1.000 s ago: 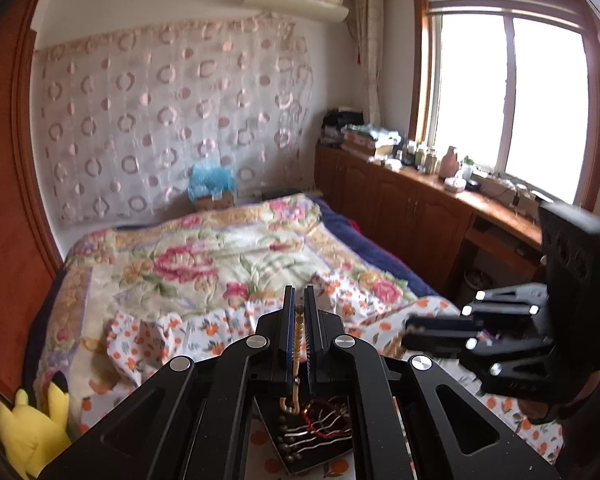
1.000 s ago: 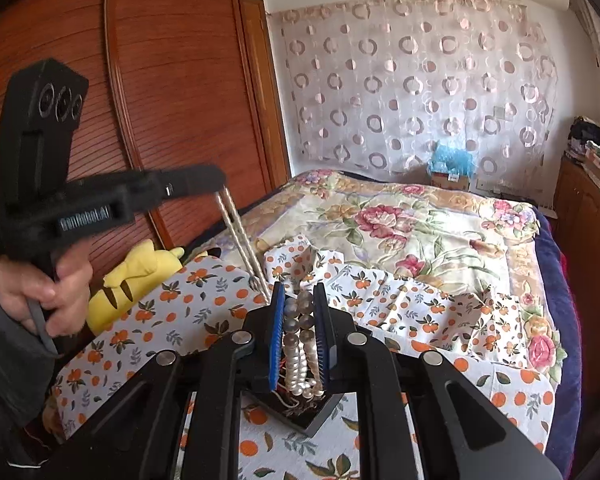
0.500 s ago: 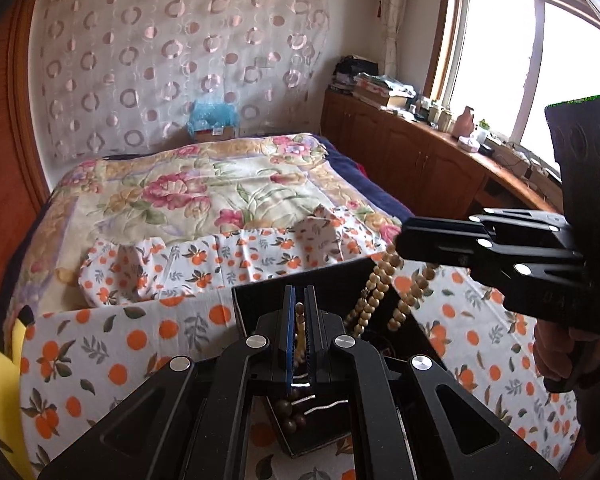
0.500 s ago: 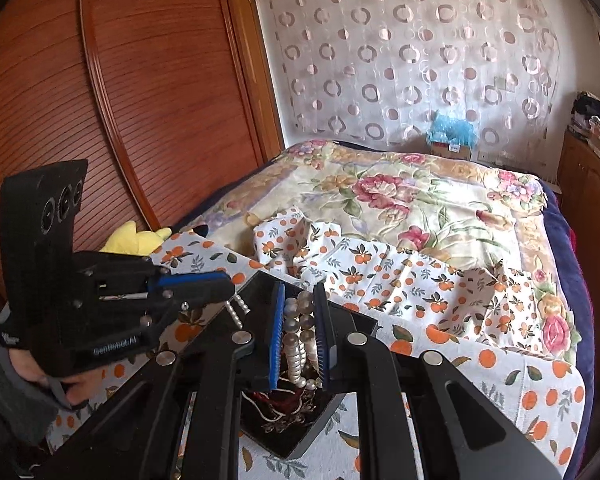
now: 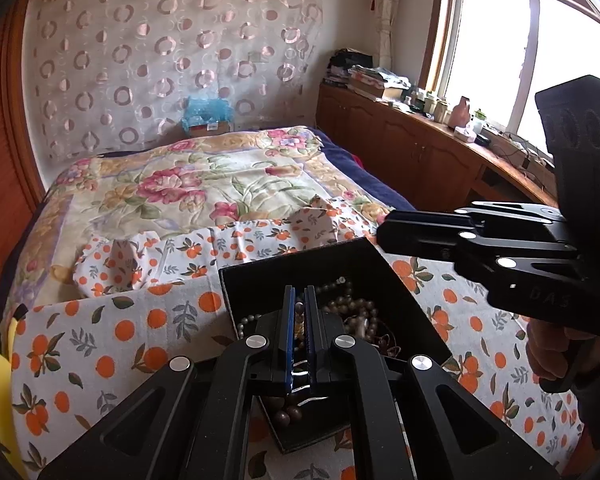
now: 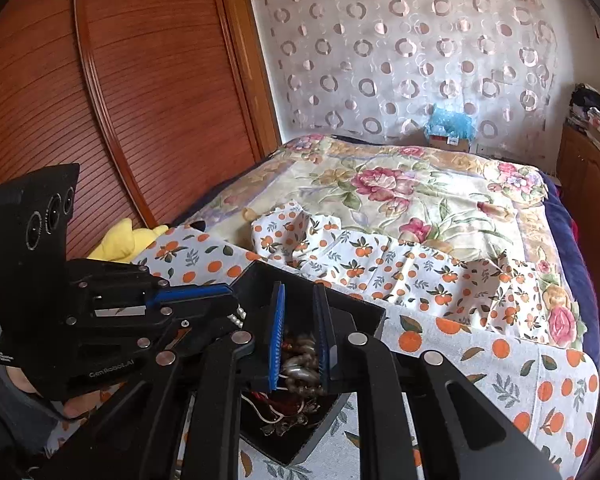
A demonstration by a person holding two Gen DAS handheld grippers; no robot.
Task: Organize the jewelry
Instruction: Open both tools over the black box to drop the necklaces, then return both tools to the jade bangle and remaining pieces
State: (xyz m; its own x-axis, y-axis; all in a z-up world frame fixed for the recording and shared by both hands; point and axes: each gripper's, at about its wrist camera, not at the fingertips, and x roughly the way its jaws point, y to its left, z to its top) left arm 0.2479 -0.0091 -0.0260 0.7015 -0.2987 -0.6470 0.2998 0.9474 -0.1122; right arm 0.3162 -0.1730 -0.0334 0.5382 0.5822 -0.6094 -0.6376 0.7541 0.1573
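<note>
Two grippers, each gripping beads, over one box.

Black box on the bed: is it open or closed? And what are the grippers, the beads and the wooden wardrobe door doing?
Black box: open, no lid on it, jewelry piled inside.
Left gripper: shut on a brown bead string, tips over the box.
Right gripper: shut on a pearly bead strand, tips in the box.
Wardrobe door: closed.
Orange-print cloth: spread flat under the box, rumpled farther back.
</note>
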